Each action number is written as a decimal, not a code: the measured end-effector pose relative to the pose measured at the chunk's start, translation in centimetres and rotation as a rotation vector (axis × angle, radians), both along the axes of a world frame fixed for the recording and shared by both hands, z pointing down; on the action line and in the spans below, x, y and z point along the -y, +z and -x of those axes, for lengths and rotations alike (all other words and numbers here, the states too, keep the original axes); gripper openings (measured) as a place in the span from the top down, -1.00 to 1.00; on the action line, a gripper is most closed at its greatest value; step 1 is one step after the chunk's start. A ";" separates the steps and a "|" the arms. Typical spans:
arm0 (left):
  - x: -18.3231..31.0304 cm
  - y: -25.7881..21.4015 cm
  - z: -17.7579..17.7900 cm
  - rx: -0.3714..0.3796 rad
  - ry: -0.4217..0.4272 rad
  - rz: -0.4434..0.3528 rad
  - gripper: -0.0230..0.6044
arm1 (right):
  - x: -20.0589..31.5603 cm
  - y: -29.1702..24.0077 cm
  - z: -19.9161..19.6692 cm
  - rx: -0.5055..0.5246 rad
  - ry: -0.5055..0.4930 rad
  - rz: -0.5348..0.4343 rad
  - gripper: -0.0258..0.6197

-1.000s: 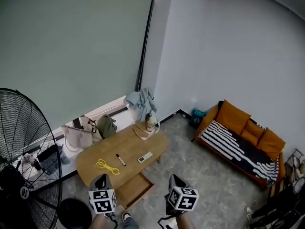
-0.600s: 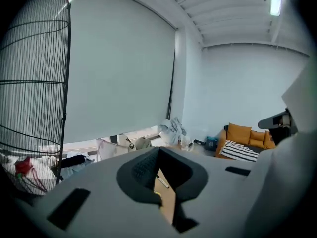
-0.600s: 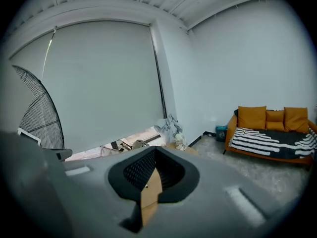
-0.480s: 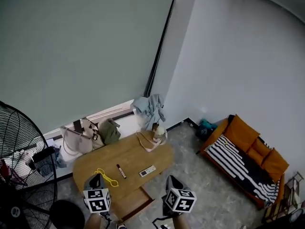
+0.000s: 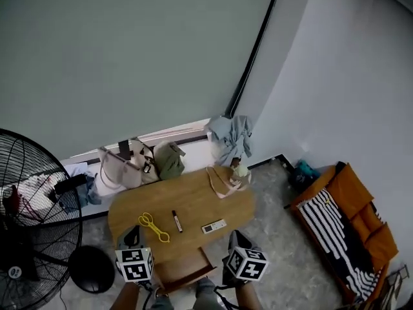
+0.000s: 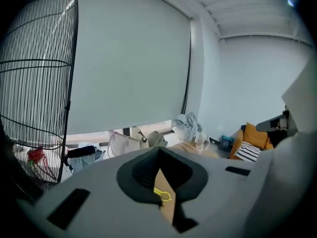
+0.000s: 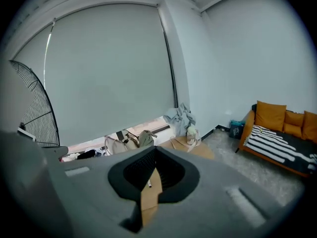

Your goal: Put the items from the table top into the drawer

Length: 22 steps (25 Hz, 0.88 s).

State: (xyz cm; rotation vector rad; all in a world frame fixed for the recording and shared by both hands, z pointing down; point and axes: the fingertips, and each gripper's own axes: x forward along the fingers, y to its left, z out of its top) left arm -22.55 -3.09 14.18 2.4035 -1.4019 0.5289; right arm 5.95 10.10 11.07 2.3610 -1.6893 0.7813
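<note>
An oval wooden table (image 5: 193, 202) carries a yellow plastic tool (image 5: 153, 227), a dark marker (image 5: 176, 221), a white remote (image 5: 213, 226), and at its far end a small bottle (image 5: 240, 172) on a beige strap (image 5: 221, 183). An open wooden drawer (image 5: 186, 271) juts out under the near edge. My left gripper (image 5: 132, 236) hovers at the near-left edge, shut and empty; between its jaws (image 6: 161, 177) the yellow tool (image 6: 162, 194) shows. My right gripper (image 5: 237, 241) hangs right of the drawer, shut and empty; past it (image 7: 152, 175) lies the marker (image 7: 149, 184).
A large floor fan (image 5: 32, 225) stands at the left with a round black base (image 5: 92, 268) beside the table. Bags (image 5: 122, 170) and a heap of clothes (image 5: 231, 134) line the wall behind. An orange sofa (image 5: 348, 225) with a striped blanket is at the right.
The view has swung, so the table and its open drawer now lie straight ahead between the grippers. Both grippers have come closer to the table's near edge, still shut.
</note>
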 end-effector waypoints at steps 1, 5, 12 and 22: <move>0.4 0.0 0.0 0.002 -0.027 0.002 0.94 | 1.3 0.0 -0.3 -0.002 -0.029 0.004 0.91; 1.3 0.4 0.2 0.000 -0.152 0.020 0.94 | 6.0 -0.4 -1.6 -0.024 -0.150 0.002 0.91; 1.8 0.9 -0.5 -0.001 -0.337 0.045 0.94 | 12.7 0.3 -3.0 -0.031 -0.350 0.028 0.91; 1.2 4.8 1.9 0.017 -0.439 0.105 0.94 | 15.6 4.5 -0.1 -0.018 -0.460 0.080 0.91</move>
